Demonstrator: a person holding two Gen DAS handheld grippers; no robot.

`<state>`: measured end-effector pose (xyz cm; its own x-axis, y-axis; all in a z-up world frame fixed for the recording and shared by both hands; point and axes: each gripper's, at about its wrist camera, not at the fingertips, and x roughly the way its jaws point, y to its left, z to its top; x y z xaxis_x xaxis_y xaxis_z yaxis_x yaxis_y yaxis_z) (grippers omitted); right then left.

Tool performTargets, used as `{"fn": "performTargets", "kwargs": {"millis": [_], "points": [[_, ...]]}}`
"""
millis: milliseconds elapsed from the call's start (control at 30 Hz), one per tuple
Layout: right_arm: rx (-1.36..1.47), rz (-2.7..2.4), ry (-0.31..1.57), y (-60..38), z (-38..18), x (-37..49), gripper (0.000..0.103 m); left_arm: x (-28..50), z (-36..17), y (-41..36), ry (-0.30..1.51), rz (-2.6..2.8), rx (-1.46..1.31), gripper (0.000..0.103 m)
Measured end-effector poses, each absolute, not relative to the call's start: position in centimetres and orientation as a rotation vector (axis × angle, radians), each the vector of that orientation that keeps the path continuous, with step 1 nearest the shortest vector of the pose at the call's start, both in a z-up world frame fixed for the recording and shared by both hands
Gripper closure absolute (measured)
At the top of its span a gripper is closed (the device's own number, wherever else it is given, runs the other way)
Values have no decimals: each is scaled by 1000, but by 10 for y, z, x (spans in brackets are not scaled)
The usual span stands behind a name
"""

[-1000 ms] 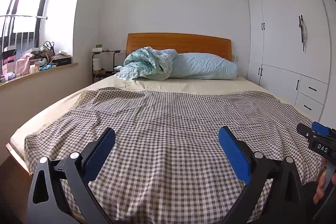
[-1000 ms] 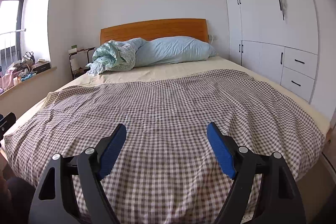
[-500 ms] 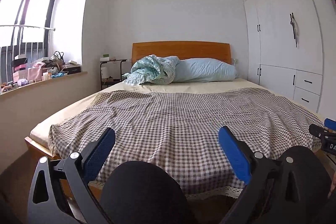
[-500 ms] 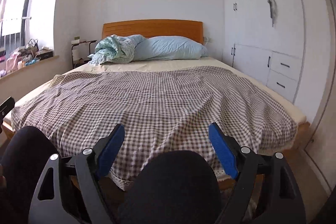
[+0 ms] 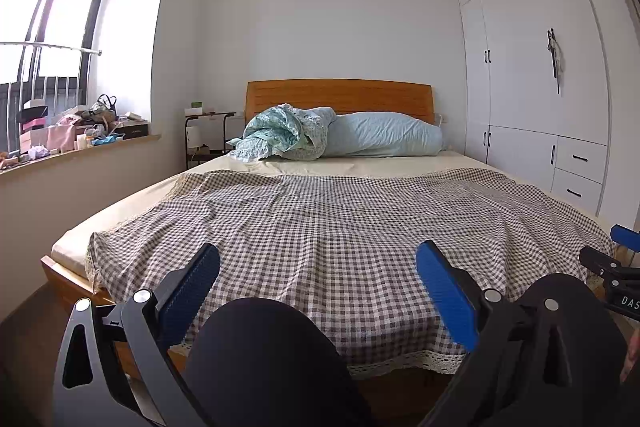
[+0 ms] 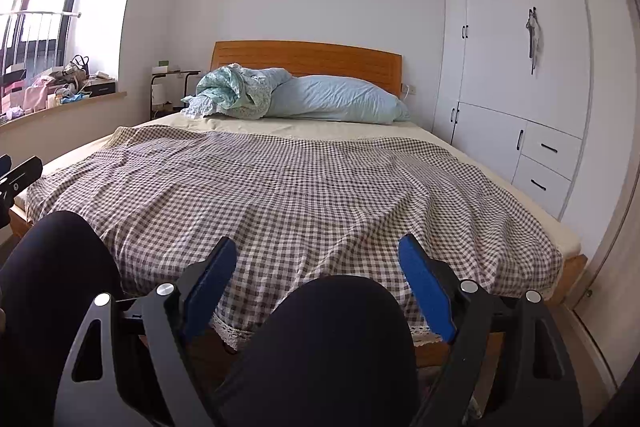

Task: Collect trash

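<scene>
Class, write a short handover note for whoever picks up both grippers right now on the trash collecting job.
Left gripper: open, nothing between its fingers.
Right gripper: open, also holding nothing.
Both point over the foot of the bed, above the person's knees.
No trash shows on the checked cover. The cluttered window sill is too small to judge.
Done: nothing visible. Left: find the trash and collect it.

Both the left gripper (image 5: 318,277) and the right gripper (image 6: 316,273) have black frames, blue ribbed pads and silver screws. The person's knees (image 6: 332,339) wear black trousers.
</scene>
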<state>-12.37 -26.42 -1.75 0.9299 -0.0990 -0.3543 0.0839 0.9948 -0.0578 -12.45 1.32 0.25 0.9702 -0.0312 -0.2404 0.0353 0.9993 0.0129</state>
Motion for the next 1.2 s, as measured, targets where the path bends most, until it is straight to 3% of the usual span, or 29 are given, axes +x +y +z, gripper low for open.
{"fn": "performTargets", "kwargs": {"millis": [1200], "points": [[-5, -95, 362, -267, -17, -123, 23, -126, 3, 9, 235, -33, 23, 8]]}}
